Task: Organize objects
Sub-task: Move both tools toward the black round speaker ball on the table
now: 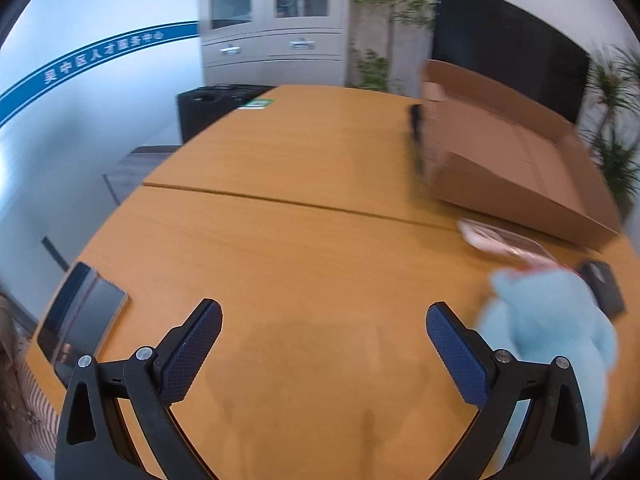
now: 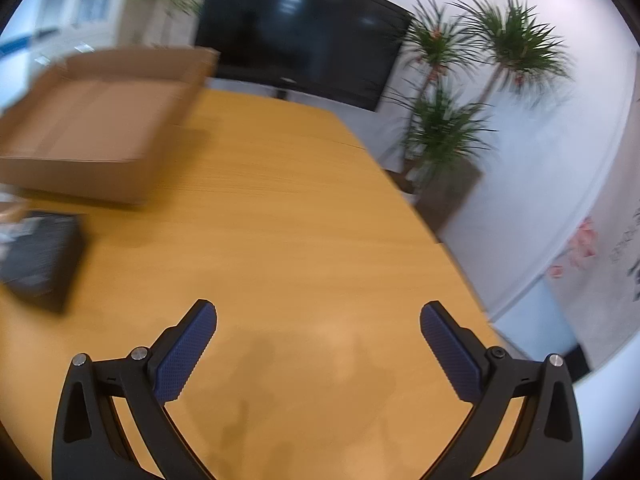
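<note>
In the left wrist view an open cardboard box (image 1: 516,168) lies on the wooden table (image 1: 300,240) at the far right. A light blue plush toy (image 1: 552,320) sits just right of my open, empty left gripper (image 1: 324,312). A pink-white clear packet (image 1: 500,240) lies in front of the box, and a small black box (image 1: 604,288) lies beyond the plush. In the right wrist view my right gripper (image 2: 318,312) is open and empty above bare table. The cardboard box (image 2: 100,128) is far left and the black box (image 2: 40,256) is to the left.
Two phones or tablets (image 1: 80,320) lie at the table's left edge. A dark object (image 1: 416,136) leans against the cardboard box's left side. A TV screen (image 2: 300,36) and potted plants (image 2: 448,120) stand beyond the table's far edge. A grey cabinet (image 1: 272,20) stands at the back.
</note>
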